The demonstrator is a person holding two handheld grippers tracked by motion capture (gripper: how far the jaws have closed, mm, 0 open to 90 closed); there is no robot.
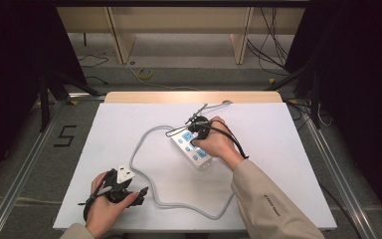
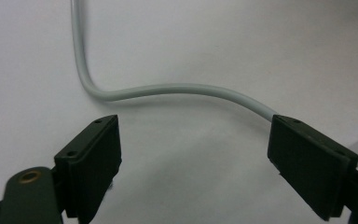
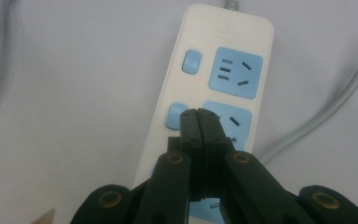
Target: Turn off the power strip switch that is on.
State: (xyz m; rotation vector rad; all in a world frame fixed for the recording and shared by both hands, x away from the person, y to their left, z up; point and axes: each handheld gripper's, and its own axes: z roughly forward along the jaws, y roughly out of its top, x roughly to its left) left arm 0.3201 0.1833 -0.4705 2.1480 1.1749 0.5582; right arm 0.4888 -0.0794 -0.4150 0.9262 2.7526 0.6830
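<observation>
The right gripper [image 3: 199,114] has its two black fingers [image 3: 190,123] pressed flat together with nothing between them. The tips sit right over the power strip [image 3: 214,88], by the second blue button [image 3: 176,115], touching it or nearly so. I cannot tell for sure which. The left gripper [image 2: 196,154] has its fingers [image 2: 93,158] spread wide apart and holds nothing. The grey cord [image 2: 168,89] runs across just past them, and one end slips behind the far finger.

What could go wrong? The closed tips are narrow and the button is small. If the push comes in a bit to the side, the tips could slide off the button and land on the blue socket [image 3: 228,123] next to it. The strip is light and lies loose on the table [image 1: 288,164], so a hard or slanted push could make it slide or turn. Nothing holds it down. The left gripper is well apart from it, near the front edge of the table.

The strip is long and white with round corners. It has blue buttons down one side and blue sockets beside them. It lies near the middle of the white table, set at a slant. Its grey cord makes a big loop toward the front.
</observation>
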